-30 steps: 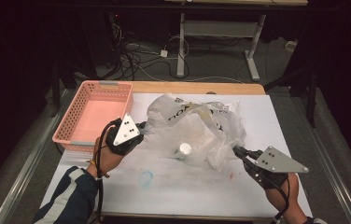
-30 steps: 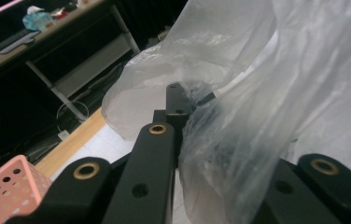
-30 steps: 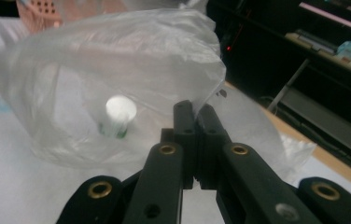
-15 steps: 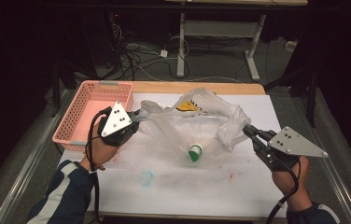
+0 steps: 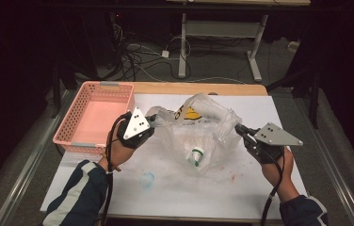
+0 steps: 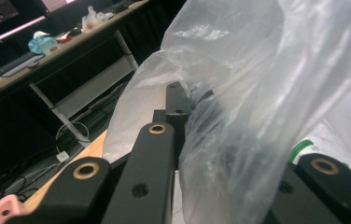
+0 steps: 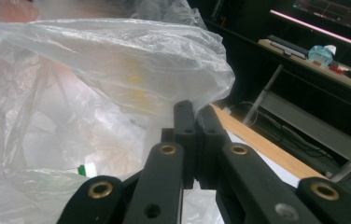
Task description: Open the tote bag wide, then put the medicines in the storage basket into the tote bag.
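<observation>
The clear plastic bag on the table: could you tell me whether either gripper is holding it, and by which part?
Both hold it: the left gripper pinches the plastic bag at its left edge, the right gripper at its right edge.

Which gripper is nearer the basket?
The left gripper, holding the bag beside the pink basket; the right gripper grips the bag's far side.

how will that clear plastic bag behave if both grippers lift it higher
Probably floppy: the plastic bag sags and crumples between the left gripper and right gripper. Likely light and slippery, being thin film. The small green-capped bottle inside may roll to the lowest fold.
</observation>
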Tool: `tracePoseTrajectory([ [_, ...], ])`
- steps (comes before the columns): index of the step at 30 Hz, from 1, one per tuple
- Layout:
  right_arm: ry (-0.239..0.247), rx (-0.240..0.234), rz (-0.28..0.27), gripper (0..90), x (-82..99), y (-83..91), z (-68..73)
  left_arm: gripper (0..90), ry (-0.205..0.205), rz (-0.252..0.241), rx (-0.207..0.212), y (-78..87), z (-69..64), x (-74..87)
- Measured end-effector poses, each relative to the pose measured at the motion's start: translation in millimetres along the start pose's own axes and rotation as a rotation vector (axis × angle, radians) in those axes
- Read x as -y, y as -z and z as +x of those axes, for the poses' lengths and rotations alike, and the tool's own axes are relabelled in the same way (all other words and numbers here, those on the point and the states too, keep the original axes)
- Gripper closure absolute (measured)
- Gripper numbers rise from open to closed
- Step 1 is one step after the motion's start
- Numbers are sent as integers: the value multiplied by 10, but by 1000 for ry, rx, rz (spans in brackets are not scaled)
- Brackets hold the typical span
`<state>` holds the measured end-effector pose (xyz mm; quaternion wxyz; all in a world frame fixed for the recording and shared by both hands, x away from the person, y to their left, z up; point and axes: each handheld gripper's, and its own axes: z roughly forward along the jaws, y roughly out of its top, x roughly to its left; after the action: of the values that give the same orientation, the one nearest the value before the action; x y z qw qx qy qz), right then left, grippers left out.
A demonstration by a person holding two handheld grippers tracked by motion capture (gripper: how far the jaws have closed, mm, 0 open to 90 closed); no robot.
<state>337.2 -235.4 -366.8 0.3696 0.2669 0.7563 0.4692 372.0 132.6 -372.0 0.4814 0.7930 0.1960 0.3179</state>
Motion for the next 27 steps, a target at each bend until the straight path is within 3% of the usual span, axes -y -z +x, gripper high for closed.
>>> tracePoseTrajectory([
  [3, -9, 9, 1, 900, 16, -79, -38, 852, 3, 10, -3, -121, 5, 15],
  [6, -12, 22, 5, 900, 35, -158, -89, 852, -31, 42, -64, -260, 8, 38],
  [12, -41, 39, 29, 900, 112, -354, -206, 852, 21, 55, -75, -513, 77, 87],
  [19, -27, 50, 98, 900, 162, -668, -267, 851, 100, 78, -107, -803, 161, 181],
  [23, -63, 55, 84, 900, 94, -725, -351, 853, 163, 26, -127, -794, 261, 73],
  [25, -78, 50, 58, 900, -2, -667, -382, 854, 164, 7, -158, -709, 304, -65],
  [27, -57, 57, 39, 900, -129, -588, -399, 855, 150, -18, -180, -608, 336, -211],
])
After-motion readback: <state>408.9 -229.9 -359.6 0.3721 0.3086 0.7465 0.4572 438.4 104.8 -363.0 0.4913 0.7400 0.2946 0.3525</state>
